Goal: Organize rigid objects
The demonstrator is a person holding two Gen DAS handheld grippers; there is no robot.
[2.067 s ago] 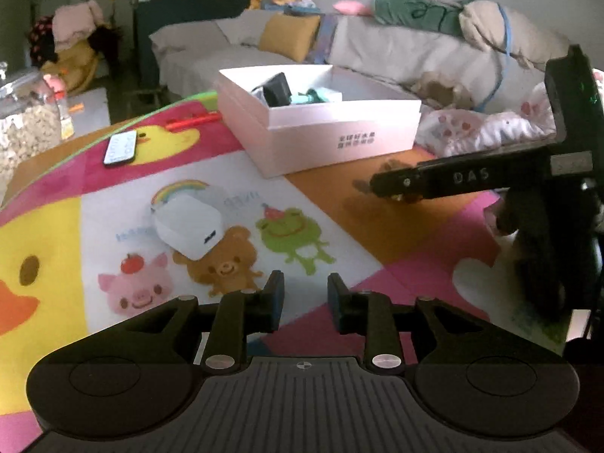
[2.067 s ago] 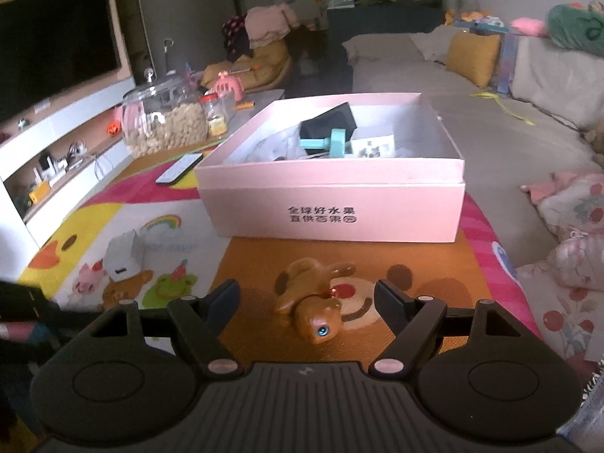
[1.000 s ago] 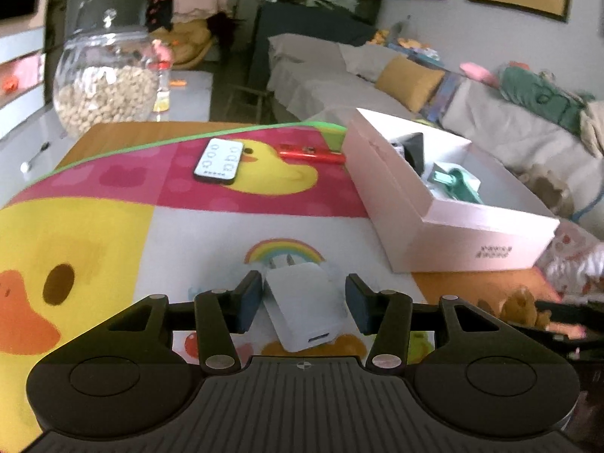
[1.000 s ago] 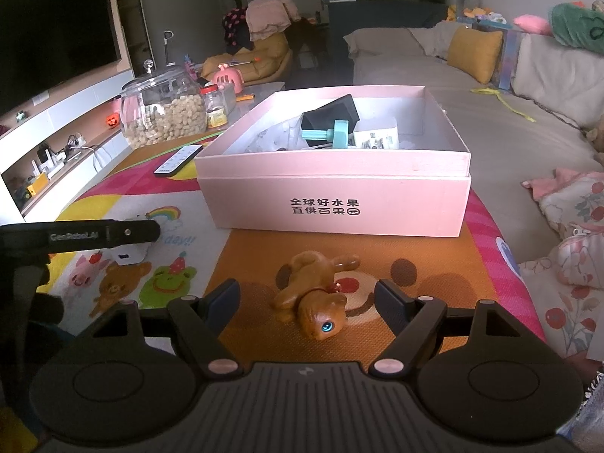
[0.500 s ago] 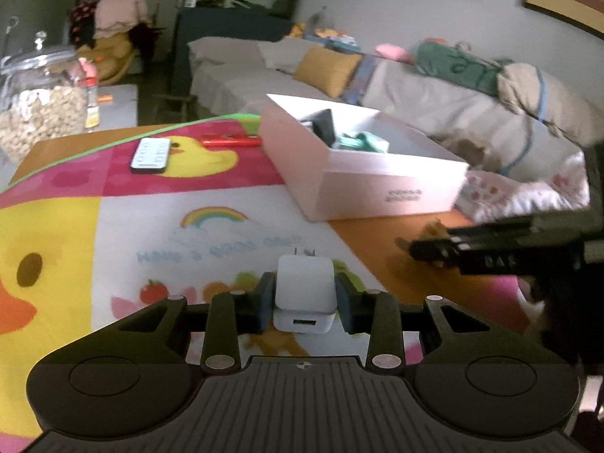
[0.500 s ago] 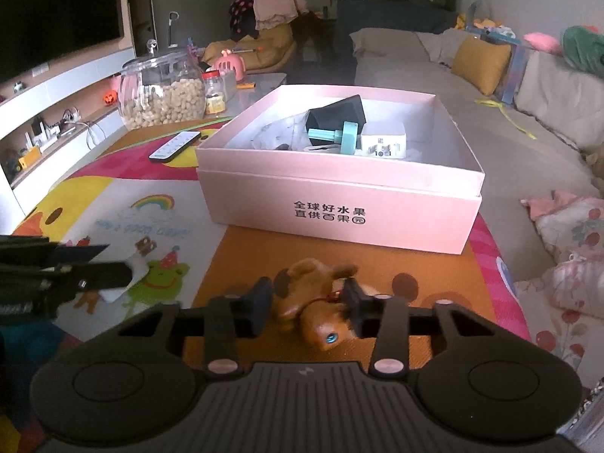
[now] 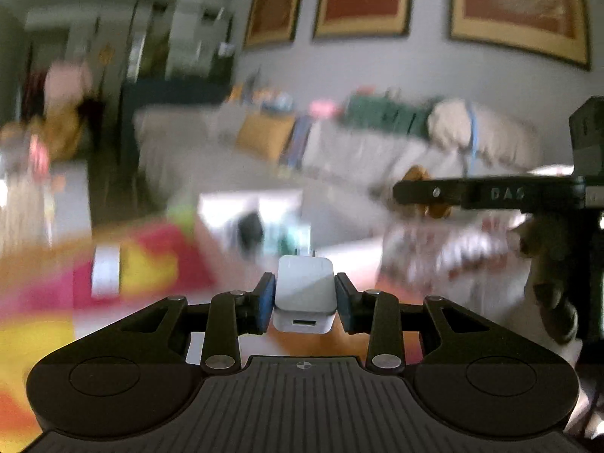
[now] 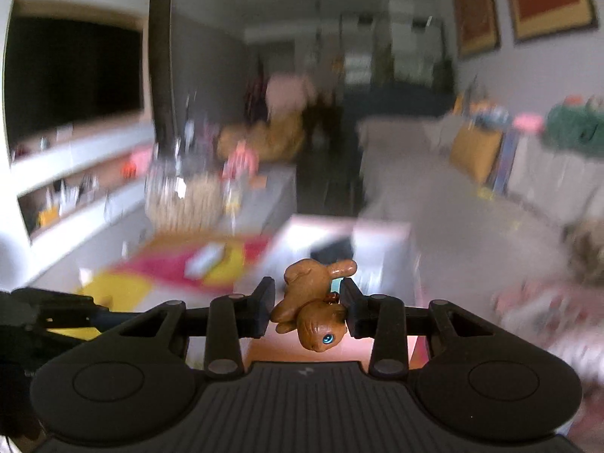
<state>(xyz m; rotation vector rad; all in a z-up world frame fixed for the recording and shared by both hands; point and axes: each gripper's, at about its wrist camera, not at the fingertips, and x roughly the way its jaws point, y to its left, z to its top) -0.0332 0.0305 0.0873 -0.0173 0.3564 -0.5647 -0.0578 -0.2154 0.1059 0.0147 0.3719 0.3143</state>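
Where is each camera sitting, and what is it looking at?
Left wrist view: sits on the left gripper, looks along its fingers over the white charger toward the blurred pink box and sofa; the right gripper shows at right.
Right wrist view: sits on the right gripper, looks over the brown toy animal toward the pink box; the left gripper shows at left.
Shared: the box, the sofa, each other's gripper.

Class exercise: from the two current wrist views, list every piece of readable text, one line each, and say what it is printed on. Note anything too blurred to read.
"DAS": on the side of the right gripper, seen in the left wrist view.
Pink box: any print is lost to motion blur.
White charger and brown toy animal: no text visible.
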